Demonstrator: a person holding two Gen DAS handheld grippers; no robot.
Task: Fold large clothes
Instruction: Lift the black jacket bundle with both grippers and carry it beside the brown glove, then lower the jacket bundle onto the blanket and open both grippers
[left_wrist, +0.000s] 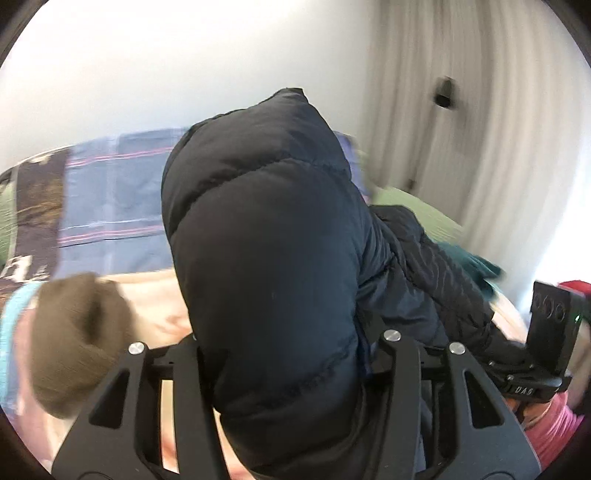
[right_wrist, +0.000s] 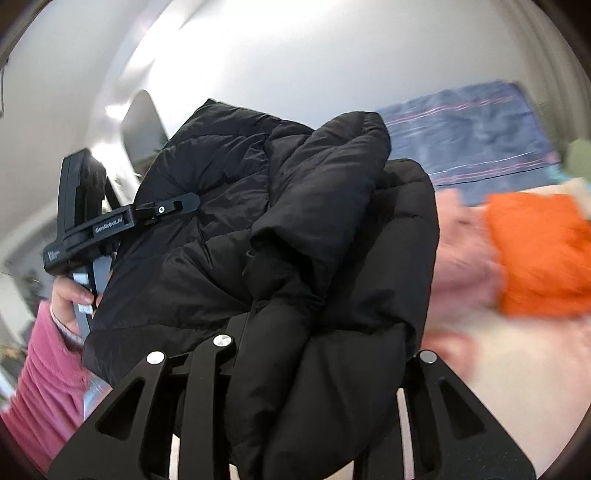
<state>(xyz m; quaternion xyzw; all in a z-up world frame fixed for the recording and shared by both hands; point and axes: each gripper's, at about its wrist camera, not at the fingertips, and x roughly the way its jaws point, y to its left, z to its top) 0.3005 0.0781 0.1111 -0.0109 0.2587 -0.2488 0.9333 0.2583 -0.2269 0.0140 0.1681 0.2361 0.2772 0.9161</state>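
Above the bed (left_wrist: 110, 192), both tongs (left_wrist: 291, 354) (right_wrist: 321, 354) clamp a bunched black puffer jacket (left_wrist: 266, 240).

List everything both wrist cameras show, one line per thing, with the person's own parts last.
puffer jacket: one, black, bunched between both sets of tongs, lifted off the bed
plaid blanket: one, blue with pink stripes, at the far side of the bed
bedsheet: one, pale peach, under the clothes
brown garment: one, on the bed, left in the left wrist view
orange garment: one, on the bed, right in the right wrist view
curtain: one, pale, behind the bed
left tongs: black, shut on the jacket
right tongs: black, shut on the jacket
sleeve: pink
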